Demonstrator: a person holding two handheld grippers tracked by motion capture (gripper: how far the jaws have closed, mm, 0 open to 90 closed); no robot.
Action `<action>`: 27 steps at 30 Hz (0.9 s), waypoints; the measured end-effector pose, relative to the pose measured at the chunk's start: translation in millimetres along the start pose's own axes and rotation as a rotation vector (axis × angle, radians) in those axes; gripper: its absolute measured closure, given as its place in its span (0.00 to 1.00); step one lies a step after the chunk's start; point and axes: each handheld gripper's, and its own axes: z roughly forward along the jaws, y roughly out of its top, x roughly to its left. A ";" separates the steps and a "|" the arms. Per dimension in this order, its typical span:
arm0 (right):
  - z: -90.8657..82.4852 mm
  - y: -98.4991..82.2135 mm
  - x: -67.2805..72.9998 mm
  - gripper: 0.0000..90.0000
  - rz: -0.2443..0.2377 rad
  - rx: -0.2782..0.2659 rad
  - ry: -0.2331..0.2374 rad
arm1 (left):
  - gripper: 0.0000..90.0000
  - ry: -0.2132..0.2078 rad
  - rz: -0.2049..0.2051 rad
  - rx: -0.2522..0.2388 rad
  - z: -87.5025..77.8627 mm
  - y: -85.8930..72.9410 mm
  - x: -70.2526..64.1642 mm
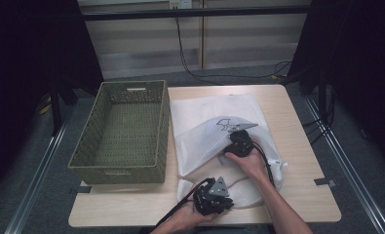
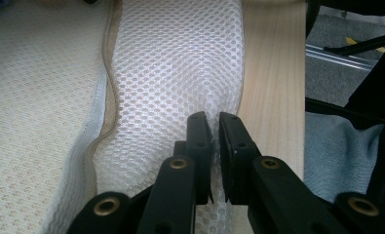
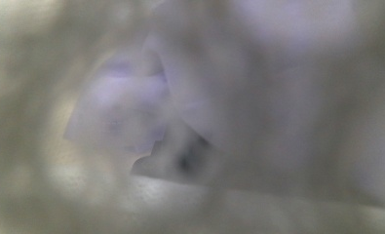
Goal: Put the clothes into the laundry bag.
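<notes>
A white mesh bag lies on the wooden table, right of the basket. My left gripper is at the bag's near edge. In the left gripper view my left gripper is shut on a fold of the white mesh, beside a seam band. My right gripper is pushed into the bag's middle, with the hand behind it. Its jaws are hidden by mesh, and the right gripper view is a blur of pale cloth pressed close.
An olive woven basket with nothing in it stands on the left part of the table. Bare wood shows right of the bag and along the front edge. Black cables trail across the floor behind and to the right.
</notes>
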 end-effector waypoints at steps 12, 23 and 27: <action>7.5 5.6 -3.6 0.77 0.017 -0.022 -0.083 | 0.94 0.006 -0.001 -0.005 0.5 0.2 -0.9; 10.8 9.3 -5.0 0.77 0.018 -0.014 -0.130 | 0.94 0.007 -0.001 -0.015 1.3 0.0 -0.4; 9.6 6.9 -5.2 0.75 0.017 -0.024 -0.116 | 0.94 0.002 0.015 0.002 0.1 0.5 1.5</action>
